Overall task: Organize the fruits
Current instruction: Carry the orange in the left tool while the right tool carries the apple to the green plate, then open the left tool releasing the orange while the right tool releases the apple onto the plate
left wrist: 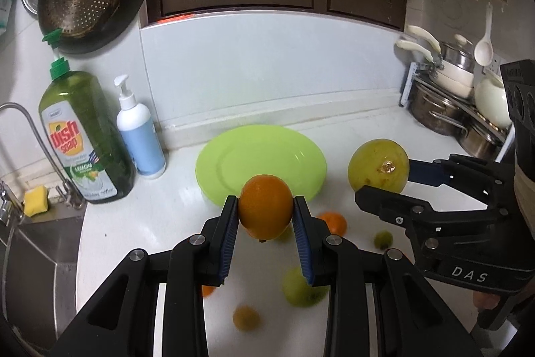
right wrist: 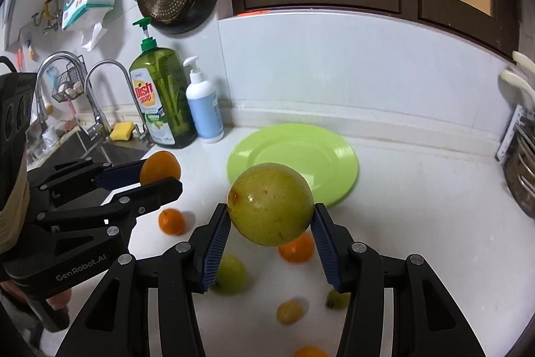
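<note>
Left wrist view: the left gripper (left wrist: 265, 206) is clamped on an orange (left wrist: 265, 211), held above the white counter (left wrist: 150, 216) just in front of the lime-green plate (left wrist: 234, 156). The right gripper (right wrist: 271, 216) is clamped on a large yellow-green citrus fruit (right wrist: 271, 204), also off the counter, near the plate's front rim. Smaller oranges and green fruits lie scattered on the counter below.

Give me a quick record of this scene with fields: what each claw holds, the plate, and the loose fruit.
left claw: shut on an orange, held above the counter
right claw: shut on a yellow-green fruit, also lifted
plate: green, empty, on the counter by the wall
loose fruit: several small orange and green ones on the counter below the claws, blurred
</note>
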